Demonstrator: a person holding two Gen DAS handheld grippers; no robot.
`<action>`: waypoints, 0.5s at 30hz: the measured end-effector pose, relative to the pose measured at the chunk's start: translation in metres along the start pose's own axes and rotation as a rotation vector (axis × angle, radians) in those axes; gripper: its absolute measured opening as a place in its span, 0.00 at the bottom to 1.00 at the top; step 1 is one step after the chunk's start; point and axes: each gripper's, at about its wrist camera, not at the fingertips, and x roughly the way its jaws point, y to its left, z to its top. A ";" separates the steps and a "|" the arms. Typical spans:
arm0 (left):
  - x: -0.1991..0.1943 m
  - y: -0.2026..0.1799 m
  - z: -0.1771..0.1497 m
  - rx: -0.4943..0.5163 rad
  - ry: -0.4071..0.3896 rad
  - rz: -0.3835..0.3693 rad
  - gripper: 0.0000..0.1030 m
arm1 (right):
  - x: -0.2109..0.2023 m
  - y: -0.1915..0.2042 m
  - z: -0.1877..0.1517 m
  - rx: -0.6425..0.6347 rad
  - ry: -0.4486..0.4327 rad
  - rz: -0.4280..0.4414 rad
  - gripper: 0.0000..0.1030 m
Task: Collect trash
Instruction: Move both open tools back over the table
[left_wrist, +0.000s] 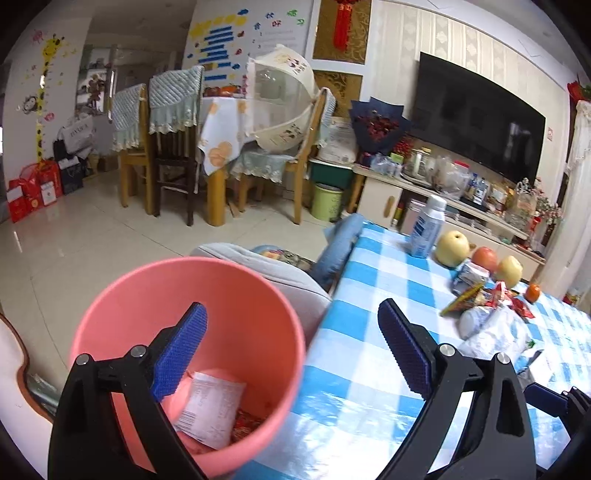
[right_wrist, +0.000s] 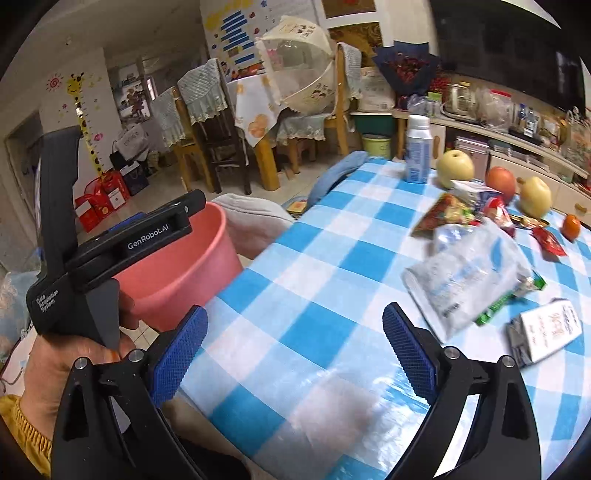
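The left tool (left_wrist: 291, 350) hangs with its blue-padded jaws wide apart and empty over the round pink plastic bin (left_wrist: 155, 295), which holds a white paper receipt (left_wrist: 210, 413). The right tool (right_wrist: 295, 354), equally spread and empty, hovers above the blue-and-white checked worktop (right_wrist: 295, 258), near a crumpled clear plastic bag (right_wrist: 469, 273).

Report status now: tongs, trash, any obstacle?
Both tongs open, empty. Pink bin beside table, holds a white wrapper. Crumpled bag and wrappers on the table. Path clear.
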 end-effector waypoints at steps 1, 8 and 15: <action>0.001 -0.002 -0.001 -0.004 0.010 -0.010 0.91 | -0.003 -0.004 -0.001 0.003 -0.006 -0.003 0.92; 0.006 -0.030 -0.012 0.056 0.062 -0.077 0.91 | -0.021 -0.032 -0.010 0.065 -0.038 0.002 0.94; 0.005 -0.069 -0.022 0.174 0.041 -0.122 0.91 | -0.040 -0.054 -0.017 0.054 -0.085 0.001 0.94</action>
